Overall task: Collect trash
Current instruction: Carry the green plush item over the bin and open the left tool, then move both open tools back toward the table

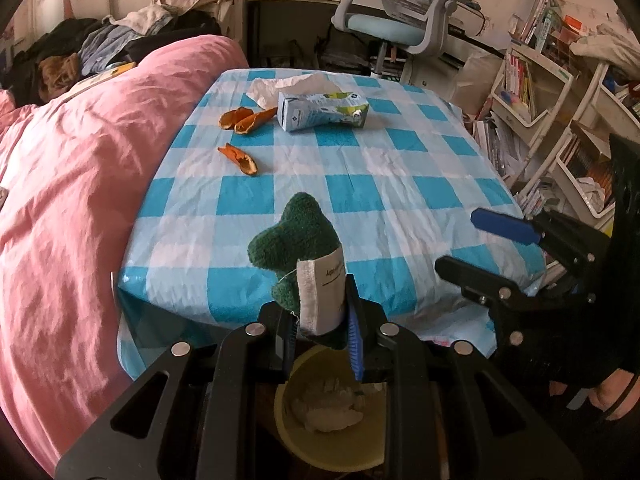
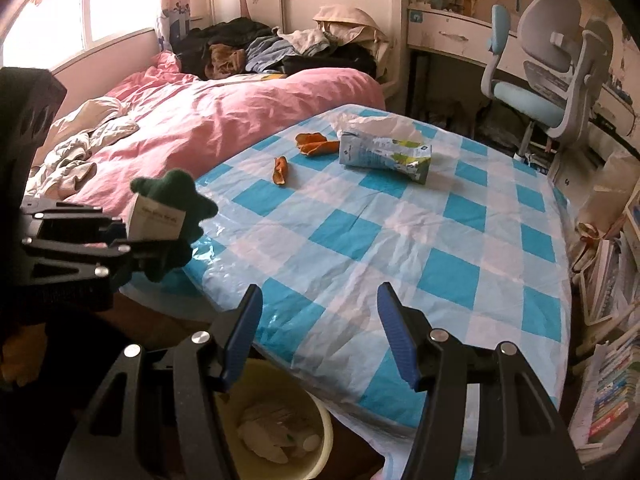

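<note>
Left tongs (image 1: 320, 320) grip my green plush toy (image 1: 294, 240) at lower centre, above the yellow bin (image 1: 288, 432); right tongs (image 2: 318, 336) gape empty over the checked surface (image 2: 400, 220).

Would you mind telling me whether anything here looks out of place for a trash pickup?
Yes: the left hand-held gripper is shut on a green plush toy with a label, above the bin, while peels and a crushed carton lie on the table.
</note>
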Motion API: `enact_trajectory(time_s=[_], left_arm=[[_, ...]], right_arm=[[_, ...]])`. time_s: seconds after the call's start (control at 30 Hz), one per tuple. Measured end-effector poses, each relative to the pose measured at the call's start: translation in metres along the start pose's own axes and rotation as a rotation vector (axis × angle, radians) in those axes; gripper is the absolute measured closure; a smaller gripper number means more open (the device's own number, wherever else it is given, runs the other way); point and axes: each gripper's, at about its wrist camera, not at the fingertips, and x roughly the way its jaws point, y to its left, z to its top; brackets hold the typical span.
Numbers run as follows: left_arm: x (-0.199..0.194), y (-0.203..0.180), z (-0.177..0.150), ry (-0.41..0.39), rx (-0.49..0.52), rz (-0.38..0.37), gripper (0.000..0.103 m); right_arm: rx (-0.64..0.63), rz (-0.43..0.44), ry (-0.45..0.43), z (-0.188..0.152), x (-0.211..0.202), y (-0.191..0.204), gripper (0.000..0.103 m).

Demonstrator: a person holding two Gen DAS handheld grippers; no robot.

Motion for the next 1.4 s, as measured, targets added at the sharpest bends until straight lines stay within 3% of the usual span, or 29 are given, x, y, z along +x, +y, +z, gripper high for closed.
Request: enact_trajectory(time_s=[0.47,0.6,0.73,0.83,1.0,1.17,1.4], left_arm=[[-0.002,-0.027,-0.041,0.063,0.065,0.011,0.082],[0.001,-0.036,-0.055,0.113,0.094,0.0,0.079],[0.0,-0.042,-0.065,0.137,0.117,0.018,0.041],[-0.006,-0.045,-0.067,0.117,0.13,0.034,0.027],[-0.013,-0.041,-0.065,0.076,0.109,0.055,0.022],[-0.029,-0.029,-0.057,-0.037,0.047,0.117,0.014],[-0.033,-0.019,-0.037,-0.12,-0.008,0.196,0.008]], right_arm=[[-0.009,-0.031,-0.041,-0.001,-0.013,-0.003,0.043],[-0.011,-0.038,-0.045,-0.001,-0.015,-0.003,0.043],[-0.013,-0.043,-0.048,-0.001,-0.015,-0.002,0.041],[-0.015,-0.045,-0.047,-0.001,-0.016,-0.002,0.04],[-0.019,-0.054,-0.045,-0.003,-0.016,-0.002,0.039],[-0.017,-0.062,-0.05,-0.004,-0.017,-0.002,0.036],[-0.02,-0.089,-0.058,-0.005,-0.019,-0.002,0.03]])
